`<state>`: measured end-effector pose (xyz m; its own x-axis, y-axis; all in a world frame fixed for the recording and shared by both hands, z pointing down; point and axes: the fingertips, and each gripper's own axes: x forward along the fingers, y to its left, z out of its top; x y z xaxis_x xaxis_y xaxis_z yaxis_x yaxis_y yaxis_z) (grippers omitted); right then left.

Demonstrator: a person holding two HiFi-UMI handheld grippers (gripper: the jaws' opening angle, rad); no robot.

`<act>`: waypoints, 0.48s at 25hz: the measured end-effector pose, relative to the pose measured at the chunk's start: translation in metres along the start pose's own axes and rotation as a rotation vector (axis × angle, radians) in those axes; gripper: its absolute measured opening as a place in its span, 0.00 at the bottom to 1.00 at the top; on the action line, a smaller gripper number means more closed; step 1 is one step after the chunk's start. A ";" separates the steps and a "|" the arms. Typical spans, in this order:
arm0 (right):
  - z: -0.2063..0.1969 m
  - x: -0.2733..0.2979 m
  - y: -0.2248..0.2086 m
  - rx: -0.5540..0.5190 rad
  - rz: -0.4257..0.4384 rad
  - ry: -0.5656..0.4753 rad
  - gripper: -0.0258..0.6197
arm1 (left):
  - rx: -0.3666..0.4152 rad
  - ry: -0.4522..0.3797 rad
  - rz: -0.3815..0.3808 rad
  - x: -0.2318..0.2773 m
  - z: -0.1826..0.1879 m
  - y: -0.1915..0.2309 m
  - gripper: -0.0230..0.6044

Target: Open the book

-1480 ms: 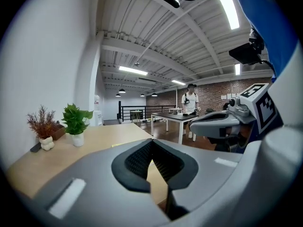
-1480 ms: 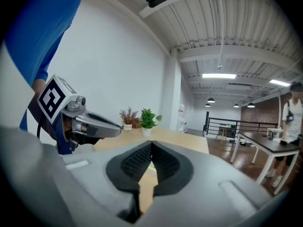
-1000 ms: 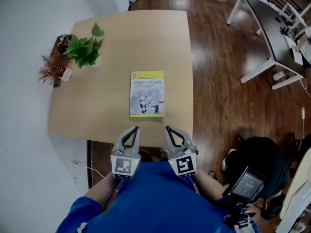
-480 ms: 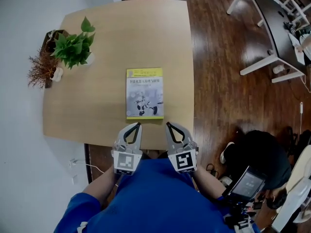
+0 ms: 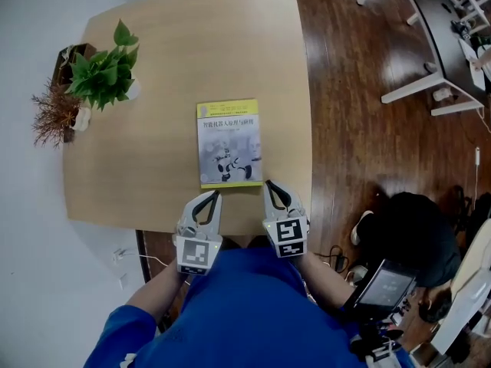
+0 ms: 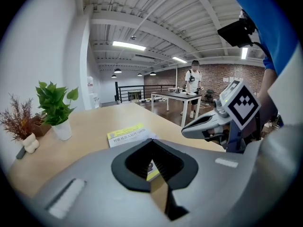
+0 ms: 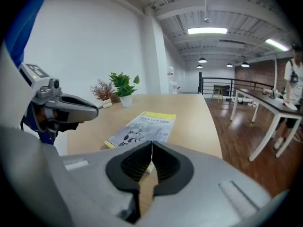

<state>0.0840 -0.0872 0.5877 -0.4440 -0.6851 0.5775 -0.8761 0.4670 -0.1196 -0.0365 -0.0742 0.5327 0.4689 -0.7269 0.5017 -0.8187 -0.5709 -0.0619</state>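
A closed book with a yellow and grey cover lies flat on the wooden table, its near edge close to the table's front. The book shows beyond the left jaws, and the book lies straight ahead of the right jaws. My left gripper hovers just short of the book's near left corner, shut and empty. My right gripper sits at the book's near right corner, also shut with nothing in it.
A green potted plant and a dried reddish plant stand at the table's far left. White desks stand on the dark wood floor to the right. A person stands far off by a desk.
Both grippers have moved forward toward the book's near edge. The right one now reaches its near right corner. The book has not moved.
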 end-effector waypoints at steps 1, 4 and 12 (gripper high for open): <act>-0.008 0.007 -0.003 0.041 -0.012 0.028 0.04 | -0.003 0.003 -0.003 0.000 -0.003 0.002 0.05; -0.028 0.023 -0.010 0.140 -0.027 0.105 0.05 | -0.025 0.004 -0.014 0.002 -0.007 0.005 0.05; -0.043 0.040 -0.001 0.200 -0.008 0.182 0.17 | -0.018 0.053 -0.019 0.001 -0.023 0.015 0.05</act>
<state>0.0755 -0.0909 0.6457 -0.4114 -0.5684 0.7125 -0.9073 0.3299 -0.2608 -0.0553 -0.0749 0.5519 0.4664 -0.6944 0.5480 -0.8159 -0.5770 -0.0366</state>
